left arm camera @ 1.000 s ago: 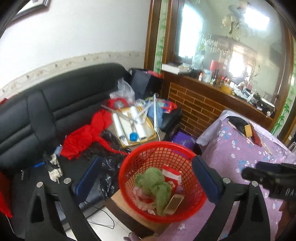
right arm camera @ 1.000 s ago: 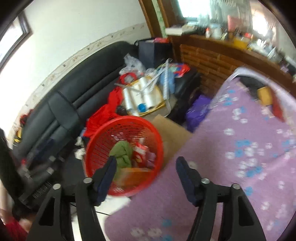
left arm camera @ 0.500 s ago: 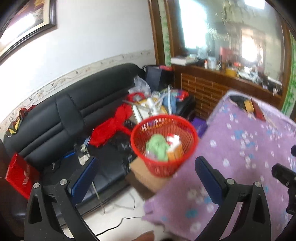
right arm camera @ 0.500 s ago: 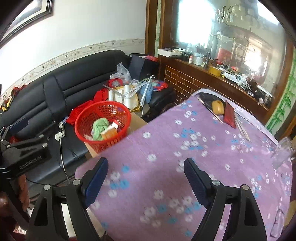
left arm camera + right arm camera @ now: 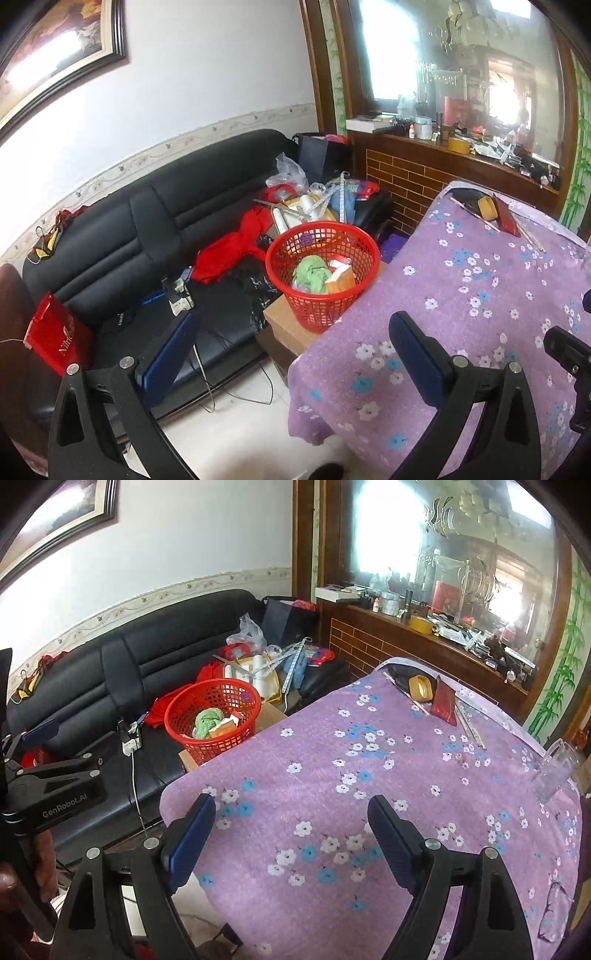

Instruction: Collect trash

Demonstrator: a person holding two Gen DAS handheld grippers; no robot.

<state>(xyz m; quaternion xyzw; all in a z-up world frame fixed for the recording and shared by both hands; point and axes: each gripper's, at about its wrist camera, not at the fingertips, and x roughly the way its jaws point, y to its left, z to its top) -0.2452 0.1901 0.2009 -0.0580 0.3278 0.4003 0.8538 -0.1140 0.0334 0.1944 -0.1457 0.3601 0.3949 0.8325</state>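
Red mesh basket (image 5: 322,275): set on a brown cardboard box (image 5: 291,326) between the black leather sofa (image 5: 155,236) and the table edge; contents are seen as a crumpled green cloth (image 5: 311,274), an orange-and-white carton (image 5: 341,282) and a red-and-white packet (image 5: 340,263), the carton lying just beside the cloth. Table, covered by a purple floral cloth (image 5: 369,775): a roll of yellow tape (image 5: 421,687), a dark red pouch (image 5: 443,701) and thin wooden sticks (image 5: 467,725) are grouped at the far end, and a clear glass mug (image 5: 556,771) is placed near the right edge. Left gripper (image 5: 291,352): jaws are spread wide with nothing between them, held over the floor and the table corner, well apart from the basket. Right gripper (image 5: 291,836): jaws are likewise spread wide and empty, held above the near part of the cloth without touching it. Sofa seat: a red garment (image 5: 229,254), black plastic bags (image 5: 251,291), a white power strip (image 5: 179,295), a red paper bag (image 5: 55,339) and a tray of white rolls (image 5: 295,216) are noted. A framed picture (image 5: 55,55) is hung on the white wall
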